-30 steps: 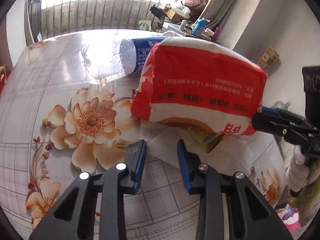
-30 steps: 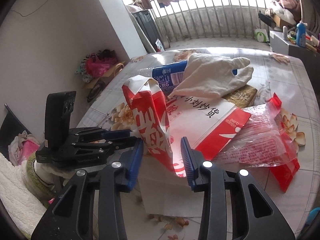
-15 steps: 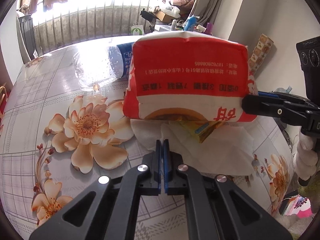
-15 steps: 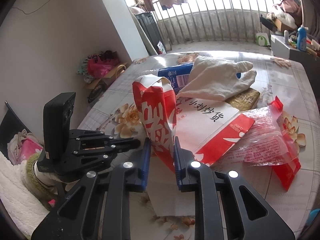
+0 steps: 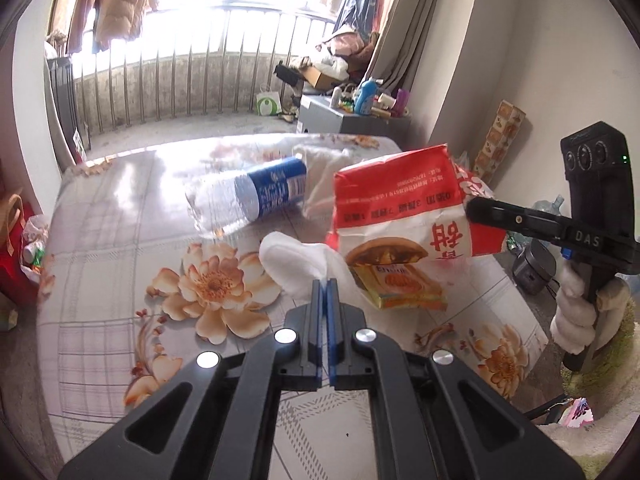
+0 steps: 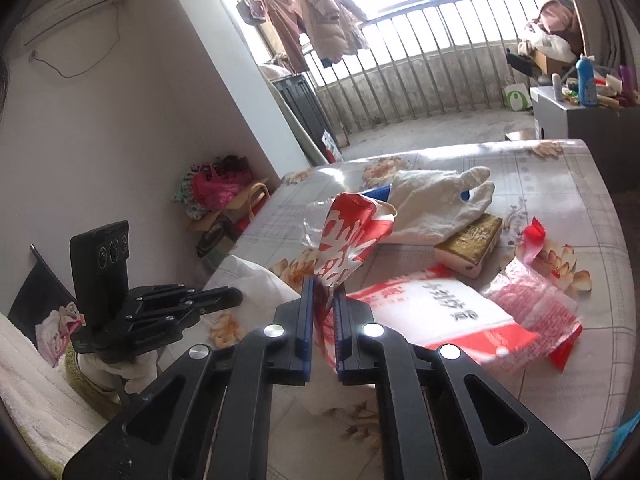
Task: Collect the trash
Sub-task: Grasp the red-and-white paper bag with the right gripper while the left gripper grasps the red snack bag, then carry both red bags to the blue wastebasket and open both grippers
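My left gripper (image 5: 324, 282) is shut on a white plastic bag (image 5: 300, 264) and holds its edge lifted above the table. My right gripper (image 6: 323, 280) is shut on a red and white paper bag (image 6: 347, 240), lifted off the table; the bag also shows in the left wrist view (image 5: 404, 208). A clear water bottle with a blue label (image 5: 248, 200) lies on the flowered table (image 5: 120, 240). A yellow snack box (image 5: 400, 284) lies under the red bag.
A white cloth glove (image 6: 436, 204) lies over a gold box (image 6: 472, 244). A red and white packet (image 6: 440, 312) and a clear red wrapper (image 6: 536, 300) lie at the right. A cabinet with bottles (image 6: 584, 112) stands beyond the table.
Both grippers closed, the left on the white bag, the right on the red bag. Both then lifted and pulled back, raising the bags off the table.
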The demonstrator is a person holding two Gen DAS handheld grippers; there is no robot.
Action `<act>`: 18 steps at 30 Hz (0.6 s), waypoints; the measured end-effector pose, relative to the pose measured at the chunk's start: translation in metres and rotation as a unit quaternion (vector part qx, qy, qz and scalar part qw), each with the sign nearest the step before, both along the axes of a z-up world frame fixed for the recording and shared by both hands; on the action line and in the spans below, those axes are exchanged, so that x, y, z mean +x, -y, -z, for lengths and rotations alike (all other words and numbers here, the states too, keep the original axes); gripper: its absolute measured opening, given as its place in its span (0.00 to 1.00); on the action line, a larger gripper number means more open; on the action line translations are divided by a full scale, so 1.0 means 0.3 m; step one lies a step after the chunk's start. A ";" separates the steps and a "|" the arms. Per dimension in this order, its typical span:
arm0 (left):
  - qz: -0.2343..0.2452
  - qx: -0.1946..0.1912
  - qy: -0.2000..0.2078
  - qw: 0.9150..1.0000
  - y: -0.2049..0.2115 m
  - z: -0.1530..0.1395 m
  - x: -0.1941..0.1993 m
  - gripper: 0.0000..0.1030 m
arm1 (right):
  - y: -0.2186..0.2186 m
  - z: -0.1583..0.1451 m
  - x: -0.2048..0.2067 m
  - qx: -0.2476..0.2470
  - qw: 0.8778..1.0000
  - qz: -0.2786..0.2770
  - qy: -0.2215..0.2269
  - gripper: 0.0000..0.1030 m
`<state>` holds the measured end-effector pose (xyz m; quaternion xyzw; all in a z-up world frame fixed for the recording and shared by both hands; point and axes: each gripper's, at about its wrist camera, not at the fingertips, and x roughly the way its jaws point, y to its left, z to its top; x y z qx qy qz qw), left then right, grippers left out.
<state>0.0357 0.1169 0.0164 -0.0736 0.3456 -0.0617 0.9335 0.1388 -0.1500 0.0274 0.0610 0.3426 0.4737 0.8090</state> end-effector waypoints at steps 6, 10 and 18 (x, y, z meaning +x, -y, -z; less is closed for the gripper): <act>-0.004 0.024 0.044 0.999 0.006 -0.121 -0.064 0.01 | 0.051 -0.062 -0.003 0.063 0.998 0.011 0.003 0.03; -0.002 0.037 0.076 0.996 0.017 -0.205 -0.094 0.01 | 0.093 -0.122 -0.010 0.107 0.994 0.016 0.014 0.03; 0.044 0.063 0.152 0.985 0.106 -0.389 -0.103 0.01 | 0.288 -0.257 -0.039 0.205 0.977 0.044 0.044 0.03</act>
